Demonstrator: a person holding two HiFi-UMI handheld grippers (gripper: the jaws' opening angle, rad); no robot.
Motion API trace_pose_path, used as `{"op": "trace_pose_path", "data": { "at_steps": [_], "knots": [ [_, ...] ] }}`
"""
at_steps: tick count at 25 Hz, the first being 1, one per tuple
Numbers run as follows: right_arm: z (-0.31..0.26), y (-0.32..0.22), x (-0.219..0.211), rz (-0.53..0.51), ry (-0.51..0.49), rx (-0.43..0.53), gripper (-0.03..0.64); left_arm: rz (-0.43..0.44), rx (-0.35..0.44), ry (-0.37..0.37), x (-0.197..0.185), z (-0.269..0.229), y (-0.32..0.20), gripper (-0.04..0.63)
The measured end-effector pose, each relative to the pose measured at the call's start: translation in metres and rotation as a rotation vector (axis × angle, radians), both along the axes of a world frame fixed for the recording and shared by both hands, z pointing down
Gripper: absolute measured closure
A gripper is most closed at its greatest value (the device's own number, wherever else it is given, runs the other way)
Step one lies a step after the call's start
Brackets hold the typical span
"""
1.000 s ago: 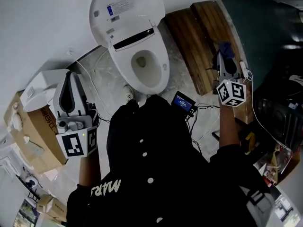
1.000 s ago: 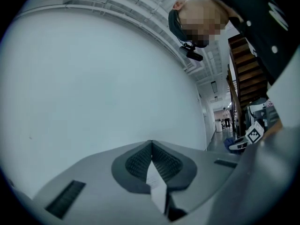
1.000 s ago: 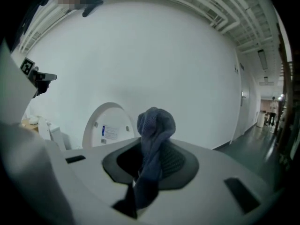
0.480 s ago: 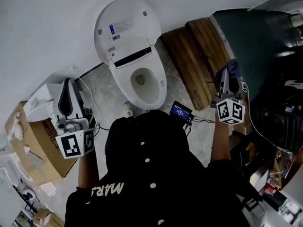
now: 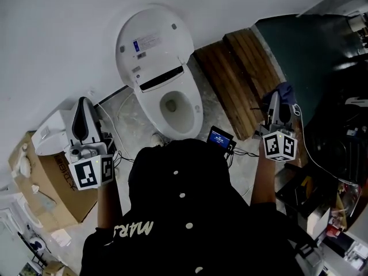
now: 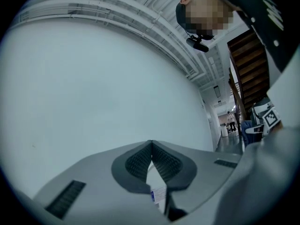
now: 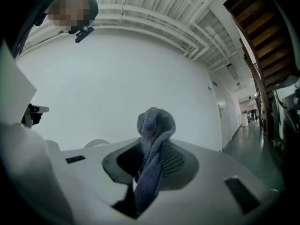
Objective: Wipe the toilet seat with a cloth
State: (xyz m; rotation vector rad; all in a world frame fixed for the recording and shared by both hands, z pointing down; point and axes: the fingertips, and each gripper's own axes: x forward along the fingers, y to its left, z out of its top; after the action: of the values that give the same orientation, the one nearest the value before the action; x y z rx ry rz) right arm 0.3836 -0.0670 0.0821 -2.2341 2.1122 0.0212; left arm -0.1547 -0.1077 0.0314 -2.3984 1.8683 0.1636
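Observation:
The white toilet stands at the top middle of the head view, its lid [image 5: 150, 43] raised and the seat [image 5: 192, 105] down around the bowl. My right gripper [image 5: 274, 95] is held up to the right of the toilet, over the wooden boards, shut on a blue cloth [image 5: 285, 91]. In the right gripper view the cloth [image 7: 153, 144] is bunched between the jaws and sticks out past them. My left gripper [image 5: 82, 101] is raised to the left of the toilet. Its jaws [image 6: 151, 143] meet at the tips with nothing between them. Neither gripper touches the toilet.
Wooden boards [image 5: 236, 79] lie right of the toilet, beside a dark green surface [image 5: 310, 50]. A small lit screen [image 5: 220, 137] with cables sits on the floor by the toilet's front. A cardboard box [image 5: 40, 183] with a white unit [image 5: 50, 135] stands at the left. A white wall rises behind.
The head view has shifted, so the toilet sits lower in frame. Both grippers stay raised. The right one keeps hold of the cloth and has drifted slightly rightward.

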Motion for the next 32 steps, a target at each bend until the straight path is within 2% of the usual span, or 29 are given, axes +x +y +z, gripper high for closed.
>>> {"op": "trace_pose_path", "data": {
  "at_steps": [7,22,32],
  "knots": [
    [-0.011,0.006,-0.008,0.0,-0.033,0.028,0.534,-0.014,-0.016,0.012,0.0,0.005,0.002,0.588],
    [0.0,-0.002,-0.061,-0.121,-0.002,-0.005,0.534,0.006,-0.022,-0.006,0.015,0.009,0.019,0.588],
    [-0.003,0.0,-0.075,-0.163,-0.006,-0.004,0.534,0.006,-0.02,-0.009,0.017,0.007,0.029,0.588]
  ]
}}
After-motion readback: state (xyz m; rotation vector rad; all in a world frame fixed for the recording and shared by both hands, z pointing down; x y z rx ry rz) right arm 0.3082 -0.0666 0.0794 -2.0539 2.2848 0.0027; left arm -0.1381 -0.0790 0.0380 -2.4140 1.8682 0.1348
